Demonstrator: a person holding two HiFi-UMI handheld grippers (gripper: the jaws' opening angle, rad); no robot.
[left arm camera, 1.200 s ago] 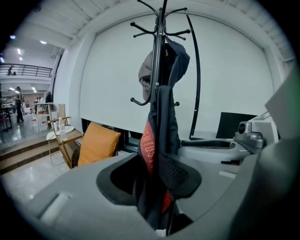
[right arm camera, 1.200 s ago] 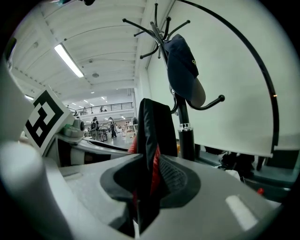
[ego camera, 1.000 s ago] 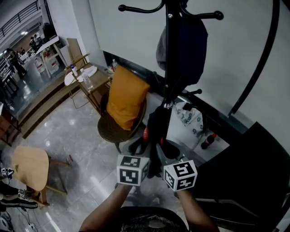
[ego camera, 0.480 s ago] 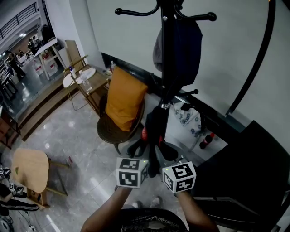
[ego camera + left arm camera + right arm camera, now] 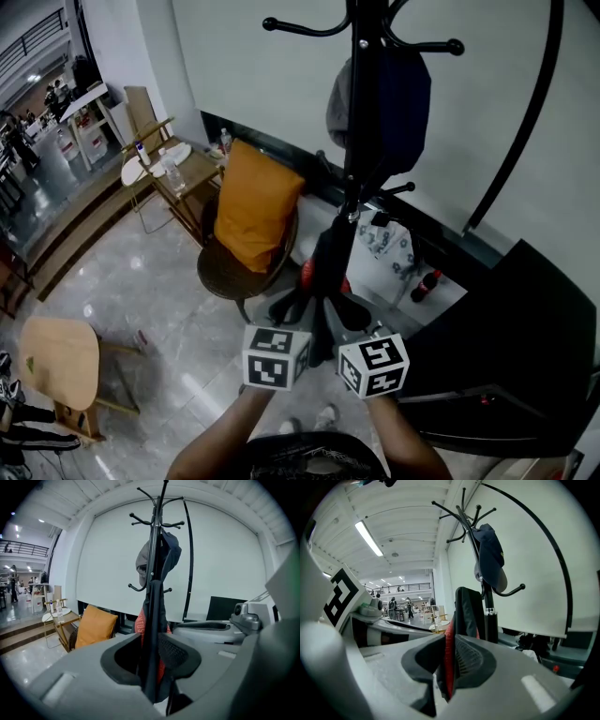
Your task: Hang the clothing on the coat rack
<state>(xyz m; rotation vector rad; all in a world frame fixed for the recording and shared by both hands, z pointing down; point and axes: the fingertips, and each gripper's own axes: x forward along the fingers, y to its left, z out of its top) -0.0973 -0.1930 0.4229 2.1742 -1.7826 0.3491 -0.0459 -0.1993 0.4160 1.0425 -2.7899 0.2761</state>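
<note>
A black garment with red lining (image 5: pixel 328 267) hangs between my two grippers in front of the black coat rack (image 5: pixel 361 112). My left gripper (image 5: pixel 298 309) is shut on its cloth, seen as a dark fold with red behind (image 5: pixel 151 634) in the left gripper view. Beside it my right gripper (image 5: pixel 336 314) is shut on the garment's red edge (image 5: pixel 449 656). A dark blue cap (image 5: pixel 380 98) hangs on one of the rack's hooks, also as cap (image 5: pixel 492 557) in the right gripper view. The upper hooks (image 5: pixel 154 520) stand bare.
A brown chair with an orange cushion (image 5: pixel 255 202) stands left of the rack. Behind it is a small wooden table with bottles (image 5: pixel 173 169). A black curved lamp arm (image 5: pixel 525 122) rises at the right beside a black desk (image 5: pixel 525 347). A wooden stool (image 5: pixel 56 361) sits lower left.
The view has shifted slightly; the rack and chair sit a little differently in the frame. Both grippers keep hold of the garment at about the same height.
</note>
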